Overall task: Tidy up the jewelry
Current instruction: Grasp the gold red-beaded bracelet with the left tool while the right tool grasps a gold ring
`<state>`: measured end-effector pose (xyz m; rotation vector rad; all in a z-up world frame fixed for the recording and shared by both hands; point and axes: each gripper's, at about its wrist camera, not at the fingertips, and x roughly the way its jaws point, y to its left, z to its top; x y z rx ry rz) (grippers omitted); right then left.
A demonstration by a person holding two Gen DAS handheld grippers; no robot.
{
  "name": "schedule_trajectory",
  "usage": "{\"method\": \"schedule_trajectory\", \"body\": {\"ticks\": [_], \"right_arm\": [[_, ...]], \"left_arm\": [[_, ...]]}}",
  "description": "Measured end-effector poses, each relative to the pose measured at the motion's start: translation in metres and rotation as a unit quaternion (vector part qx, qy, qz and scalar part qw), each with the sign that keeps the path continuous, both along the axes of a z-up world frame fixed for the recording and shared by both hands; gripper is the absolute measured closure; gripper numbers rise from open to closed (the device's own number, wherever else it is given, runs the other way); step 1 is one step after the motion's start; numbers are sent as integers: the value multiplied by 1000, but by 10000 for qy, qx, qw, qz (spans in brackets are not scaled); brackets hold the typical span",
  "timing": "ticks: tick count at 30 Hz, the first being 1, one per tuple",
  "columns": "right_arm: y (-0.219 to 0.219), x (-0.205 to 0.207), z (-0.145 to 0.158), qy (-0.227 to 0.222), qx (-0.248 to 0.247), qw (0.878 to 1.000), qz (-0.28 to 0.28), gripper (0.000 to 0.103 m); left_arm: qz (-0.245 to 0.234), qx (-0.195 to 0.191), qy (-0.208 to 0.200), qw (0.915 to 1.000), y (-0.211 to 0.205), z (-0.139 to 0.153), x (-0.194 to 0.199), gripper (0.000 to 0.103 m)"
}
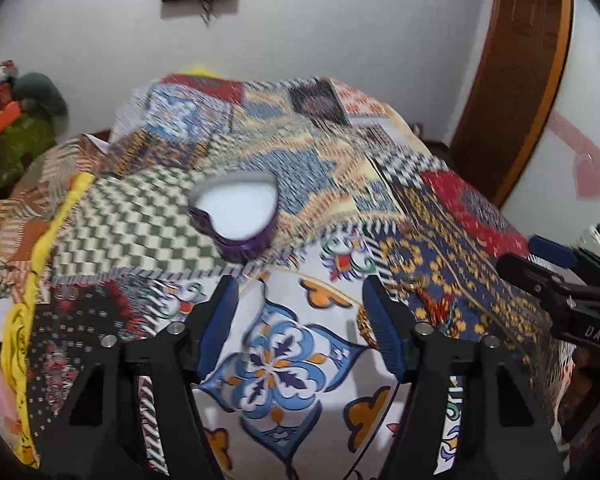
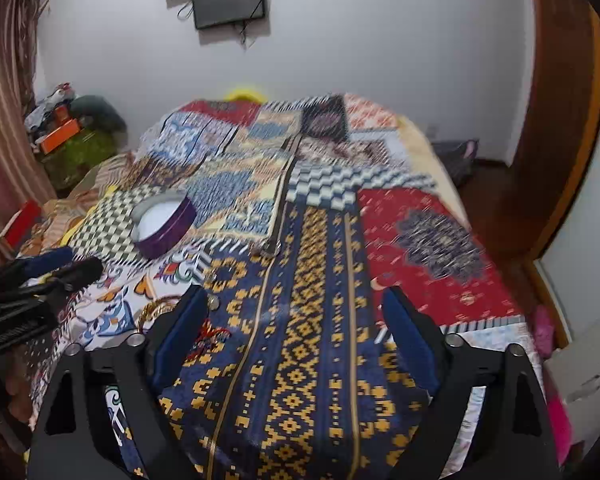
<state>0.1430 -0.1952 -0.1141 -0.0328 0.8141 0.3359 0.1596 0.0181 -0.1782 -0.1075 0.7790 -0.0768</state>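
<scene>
Purple box: a heart-shaped purple box [image 1: 236, 216] with a white inside sits lidless on the patchwork bedspread [image 1: 452, 216], on the checkered patch — nothing visible in it from either view.
Gold bangles: a small cluster of gold bangles [image 2: 156, 310] lies on the white floral patch, nearer than the box and apart from it.
Other pieces: a thin gold chain [image 1: 324, 282] trails across the spread toward the bangles; small round bits, perhaps rings [image 2: 213, 301], rest just beyond the right gripper's left finger — too blurred to be sure.
Left gripper: the left gripper [image 1: 300, 320] hangs over the floral patch, fingers apart with only cloth between them, the bangles at its right finger.
Right gripper: the right gripper [image 2: 296, 328] has its fingers spread wide over the blue-and-gold strip, empty.
Progress: barely begun, I'd say — every piece still lies loose outside the box.
Left to do: pick up each piece and set it inside.
</scene>
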Motion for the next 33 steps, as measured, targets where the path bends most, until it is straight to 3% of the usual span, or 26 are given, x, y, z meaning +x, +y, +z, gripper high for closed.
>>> {"method": "schedule_trajectory", "body": {"ticks": [7,17,24,33], "right_arm": [[19,25,-10,431,139,9968,657,40],[54,42,-33,998,99,9852,1391,70],[62,45,-39,981,-148,9834,1519,82],[53,45,-35,987,55,9849,1422,89]], "left_arm": [[-366,-93,289,9989,-13,-15,10,63],[-544,-119,378,9977,-12,-18,14,70],[-699,-251,463,9962,-13,-21,14,79],[-837,-354,566,9943,-22,-25,13,81]]}}
